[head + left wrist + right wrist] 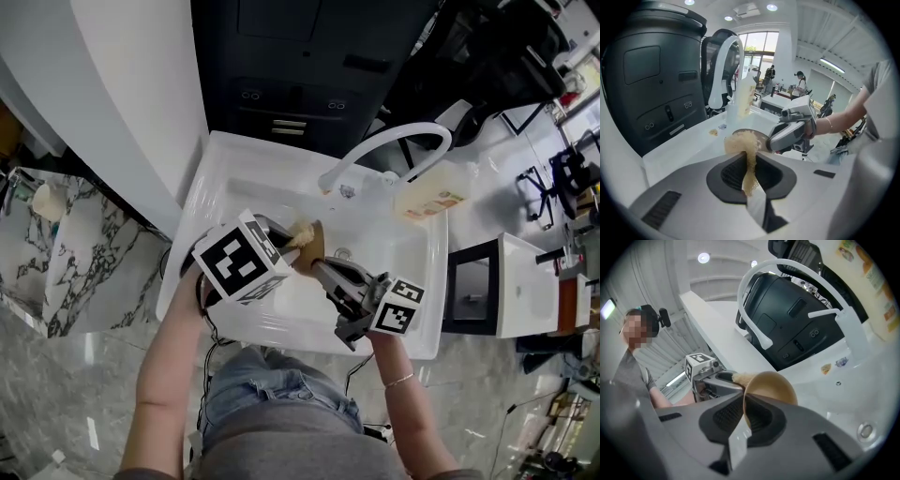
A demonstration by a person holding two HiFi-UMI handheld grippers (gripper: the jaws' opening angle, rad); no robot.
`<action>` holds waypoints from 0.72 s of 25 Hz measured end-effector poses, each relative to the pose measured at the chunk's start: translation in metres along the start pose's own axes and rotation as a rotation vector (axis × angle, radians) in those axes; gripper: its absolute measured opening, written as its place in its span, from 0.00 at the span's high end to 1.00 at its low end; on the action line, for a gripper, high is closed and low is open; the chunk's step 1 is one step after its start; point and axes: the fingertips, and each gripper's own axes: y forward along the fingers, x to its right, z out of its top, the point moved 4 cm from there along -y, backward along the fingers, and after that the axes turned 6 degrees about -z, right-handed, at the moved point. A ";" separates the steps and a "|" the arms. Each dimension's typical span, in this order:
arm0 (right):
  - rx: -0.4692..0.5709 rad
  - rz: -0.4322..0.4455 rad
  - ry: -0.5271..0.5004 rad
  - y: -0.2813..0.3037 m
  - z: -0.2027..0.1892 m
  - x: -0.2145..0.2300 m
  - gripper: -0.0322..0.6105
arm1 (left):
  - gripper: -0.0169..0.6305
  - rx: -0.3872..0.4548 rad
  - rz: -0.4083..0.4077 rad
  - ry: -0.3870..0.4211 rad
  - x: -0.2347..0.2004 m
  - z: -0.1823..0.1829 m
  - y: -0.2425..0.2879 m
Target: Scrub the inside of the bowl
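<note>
Head view: left gripper (285,233) holds sponge (302,231) against bowl (314,249) gripped by right gripper (324,269).

White sink (214,192) is noted. A curved white faucet (398,131) is mounted on its far rim. A pale labelled bottle (429,200) is stood beside it, and a small yellowish scrap (713,132) lies near the faucet base. A drain (343,253) is set in the basin floor.

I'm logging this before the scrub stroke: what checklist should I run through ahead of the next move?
1. Left gripper shut on sponge: ok.
2. Right gripper shut on bowl rim: ok.
3. Bowl held over sink: ok.
4. Sponge touching the bowl's inside: cannot tell; it sits at the rim.
5. Faucet clear of both grippers: ok.
</note>
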 end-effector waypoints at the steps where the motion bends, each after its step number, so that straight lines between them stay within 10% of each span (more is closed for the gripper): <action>1: -0.013 -0.007 -0.020 0.001 -0.001 0.000 0.91 | 0.90 -0.014 0.002 0.014 0.001 0.001 0.001; 9: -0.097 -0.008 -0.092 0.008 -0.009 -0.002 0.91 | 0.90 0.009 -0.032 0.070 0.010 0.020 0.004; 18: 0.002 0.023 0.045 0.002 0.007 0.007 0.91 | 0.90 0.289 0.065 -0.019 -0.018 0.036 -0.034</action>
